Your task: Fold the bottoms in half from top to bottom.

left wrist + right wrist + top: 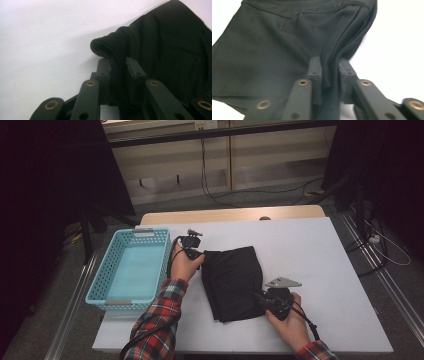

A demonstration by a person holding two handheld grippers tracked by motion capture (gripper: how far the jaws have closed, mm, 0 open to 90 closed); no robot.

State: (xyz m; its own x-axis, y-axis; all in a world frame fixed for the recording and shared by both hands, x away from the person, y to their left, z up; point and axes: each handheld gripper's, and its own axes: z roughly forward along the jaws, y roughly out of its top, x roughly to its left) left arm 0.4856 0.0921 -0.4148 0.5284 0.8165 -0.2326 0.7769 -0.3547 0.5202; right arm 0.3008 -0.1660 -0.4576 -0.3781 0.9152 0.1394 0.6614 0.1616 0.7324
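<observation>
High view first: a folded black garment (232, 282) lies on the white table (320, 270), a little left of the middle, and both grippers are on it at once. At its far left corner sits the left gripper (199, 255), held by a hand in a red plaid sleeve (160, 320). At the near right edge of the cloth is the right gripper (260, 297), its grey three-cornered plate (283, 282) showing on top, with the other hand wrapped round its body.

Over to the left gripper view, and the left gripper (117, 67) has its two black jaws drawn narrow, a rolled, thick hem of the black garment (162, 50) pinched between them. That fold bulges up just past the tips, and the cloth spreads away to the right over the white surface.

Right gripper view now: the right gripper (329, 67) is clamped the same way, jaws close together with several stacked layers of the garment's (269, 47) edge squeezed between the pads. The rest of the fabric fans out to the left and far side, white table on the right.

Left of the cloth, just beside the left hand, stands a light blue basket (107, 270) with perforated walls, apart from the garment.
</observation>
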